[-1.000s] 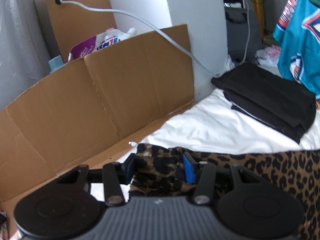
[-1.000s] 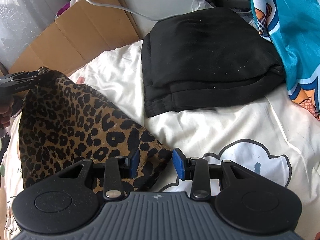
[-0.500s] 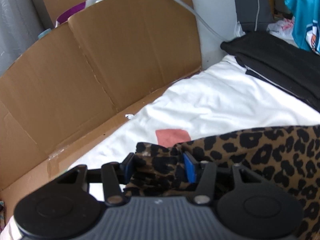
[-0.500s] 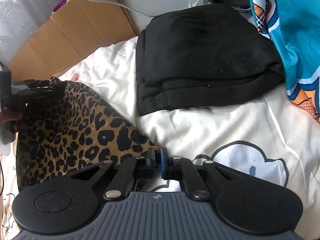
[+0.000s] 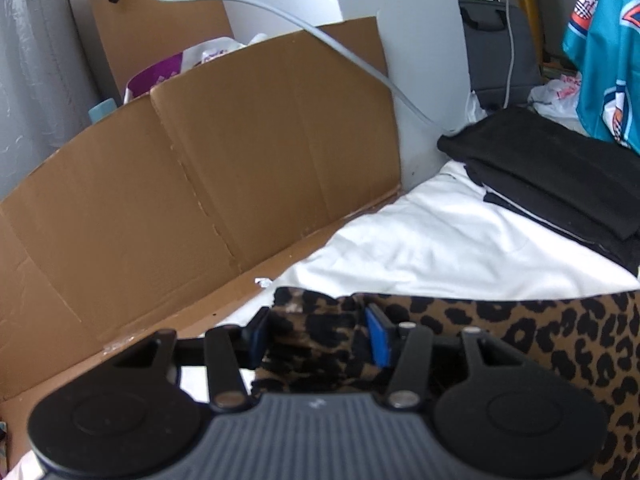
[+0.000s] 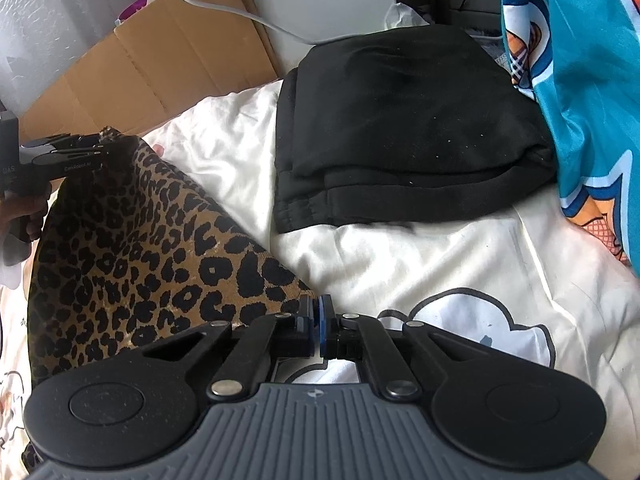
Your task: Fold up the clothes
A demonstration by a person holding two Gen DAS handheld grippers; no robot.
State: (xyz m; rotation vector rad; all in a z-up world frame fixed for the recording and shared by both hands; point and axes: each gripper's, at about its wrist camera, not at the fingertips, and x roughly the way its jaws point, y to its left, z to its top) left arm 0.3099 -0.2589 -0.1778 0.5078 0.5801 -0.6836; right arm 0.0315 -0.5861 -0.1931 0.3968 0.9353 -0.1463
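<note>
A leopard-print garment (image 6: 140, 248) is stretched between both grippers above the white bedsheet (image 6: 440, 264). My right gripper (image 6: 319, 312) is shut, its pads pinched together on the garment's near right corner. My left gripper (image 5: 316, 332) is shut on a bunched corner of the same garment (image 5: 520, 332), with cloth filling the gap between its blue pads. In the right wrist view the left gripper (image 6: 100, 148) shows at the far left, held by a hand (image 6: 24, 208), the cloth's far corner in it.
A folded black garment (image 6: 400, 128) lies at the back of the bed, also visible in the left wrist view (image 5: 560, 184). A teal printed jersey (image 6: 580, 80) hangs on the right. Flattened cardboard (image 5: 200, 200) leans along the left side, with a grey cable (image 5: 280, 12) above it.
The right gripper's jaws went from open around the garment's corner to shut on it. The left gripper kept its hold on the bunched corner.
</note>
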